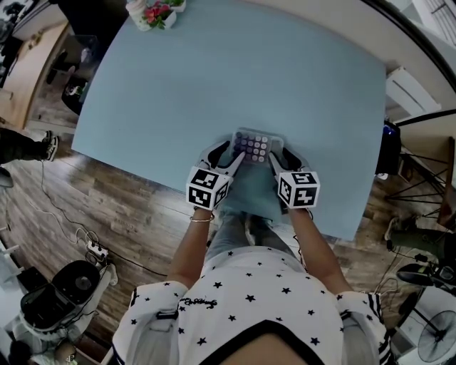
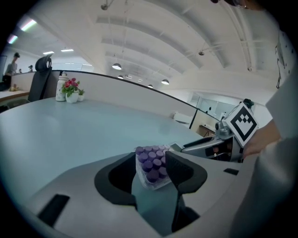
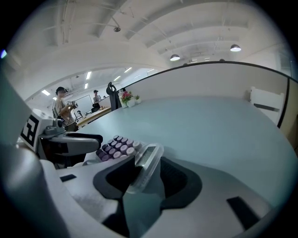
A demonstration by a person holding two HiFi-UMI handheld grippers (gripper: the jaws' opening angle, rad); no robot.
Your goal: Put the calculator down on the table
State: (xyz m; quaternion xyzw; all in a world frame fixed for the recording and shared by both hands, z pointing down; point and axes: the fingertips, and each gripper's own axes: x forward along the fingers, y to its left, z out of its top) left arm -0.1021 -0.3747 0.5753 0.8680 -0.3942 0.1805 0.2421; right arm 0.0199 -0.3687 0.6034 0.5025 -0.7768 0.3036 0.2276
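A small clear calculator [image 1: 254, 146] with purple keys sits near the front edge of the light blue table [image 1: 214, 71], between both grippers. My left gripper [image 1: 235, 154] has its jaws closed on the key end [image 2: 151, 163], with both pads against it. My right gripper [image 1: 274, 155] stands wide around the display end [image 3: 146, 158], which leans between the jaws without being pressed. The calculator looks slightly tilted; I cannot tell whether it rests fully on the table. Each gripper view shows the other gripper, the right gripper [image 2: 209, 145] in the left one and the left gripper [image 3: 74, 138] in the right one.
A small pot of flowers [image 1: 155, 13] stands at the table's far left corner. The table's front edge runs just below the grippers, with wooden floor, cables and a power strip [image 1: 96, 249] beyond it. People stand far off behind a desk [image 3: 60, 104].
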